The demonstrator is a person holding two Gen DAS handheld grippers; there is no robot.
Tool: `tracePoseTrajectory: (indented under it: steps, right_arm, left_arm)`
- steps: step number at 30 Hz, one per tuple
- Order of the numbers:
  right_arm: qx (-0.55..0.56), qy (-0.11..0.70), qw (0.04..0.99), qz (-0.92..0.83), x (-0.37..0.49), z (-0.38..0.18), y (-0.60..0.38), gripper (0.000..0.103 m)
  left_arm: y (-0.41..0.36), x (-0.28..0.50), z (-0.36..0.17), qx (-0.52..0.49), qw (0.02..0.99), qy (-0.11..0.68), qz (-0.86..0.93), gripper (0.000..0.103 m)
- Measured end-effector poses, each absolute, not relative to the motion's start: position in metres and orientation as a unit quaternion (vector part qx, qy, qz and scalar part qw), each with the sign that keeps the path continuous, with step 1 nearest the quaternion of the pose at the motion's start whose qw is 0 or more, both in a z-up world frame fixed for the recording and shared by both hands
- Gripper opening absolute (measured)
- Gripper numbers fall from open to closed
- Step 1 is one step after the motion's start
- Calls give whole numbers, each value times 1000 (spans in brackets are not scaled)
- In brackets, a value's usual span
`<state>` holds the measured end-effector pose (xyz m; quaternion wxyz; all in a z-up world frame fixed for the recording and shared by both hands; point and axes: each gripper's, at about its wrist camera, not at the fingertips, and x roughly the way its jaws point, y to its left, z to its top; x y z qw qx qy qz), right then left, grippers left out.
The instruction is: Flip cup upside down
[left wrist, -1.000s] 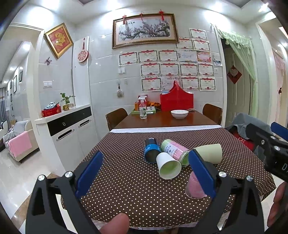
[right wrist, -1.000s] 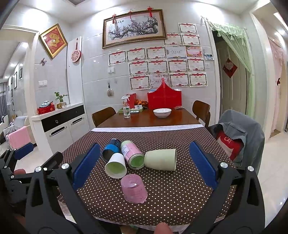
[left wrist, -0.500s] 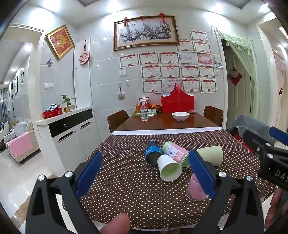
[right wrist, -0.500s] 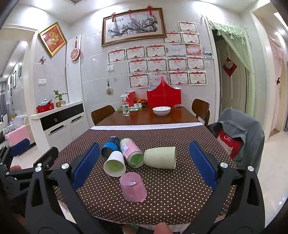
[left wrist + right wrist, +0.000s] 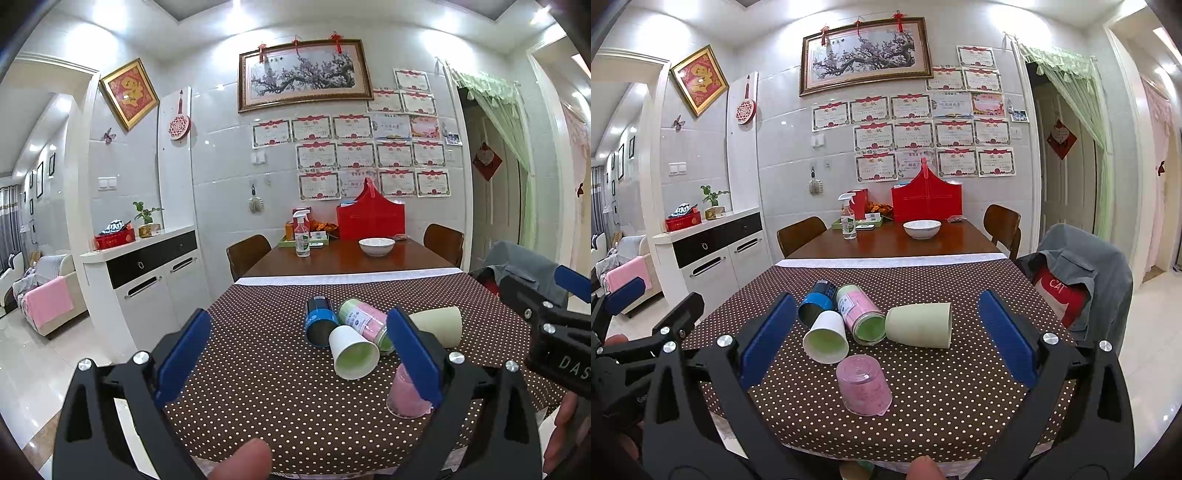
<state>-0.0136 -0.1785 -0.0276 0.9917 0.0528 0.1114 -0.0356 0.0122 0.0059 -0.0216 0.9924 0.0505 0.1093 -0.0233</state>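
Observation:
Several cups sit on the brown dotted tablecloth [image 5: 960, 387]. A pink translucent cup [image 5: 863, 386] stands upside down nearest me; it also shows in the left wrist view [image 5: 406, 397], partly behind a finger. A white paper cup [image 5: 826, 338] [image 5: 352, 352], a pink-and-green cup [image 5: 860, 314] [image 5: 364, 317], a blue cup [image 5: 816, 301] [image 5: 319, 325] and a pale green cup [image 5: 919, 325] [image 5: 439, 325] lie on their sides. My right gripper [image 5: 886, 343] is open and empty, short of the cups. My left gripper [image 5: 299, 350] is open and empty, left of them.
A wooden table [image 5: 897, 243] behind holds a white bowl [image 5: 921, 229], a spray bottle [image 5: 848, 221] and a red box [image 5: 926, 199]. A chair with a grey jacket [image 5: 1078, 280] stands at the right. A white cabinet [image 5: 713, 254] stands at the left.
Both grippers have pulled back and risen slightly, so the cups look a little farther off. The cups have not moved. Both grippers stay open.

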Motion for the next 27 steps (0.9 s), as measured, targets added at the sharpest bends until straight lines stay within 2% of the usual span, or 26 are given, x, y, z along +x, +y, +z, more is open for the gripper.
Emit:
tracePoseTrajectory:
  steps: [27]
  right_arm:
    - [53,112,992,-36,-13,-26,-180,97]
  left_arm:
    - [5,8,-16,49,994,98,-18,95]
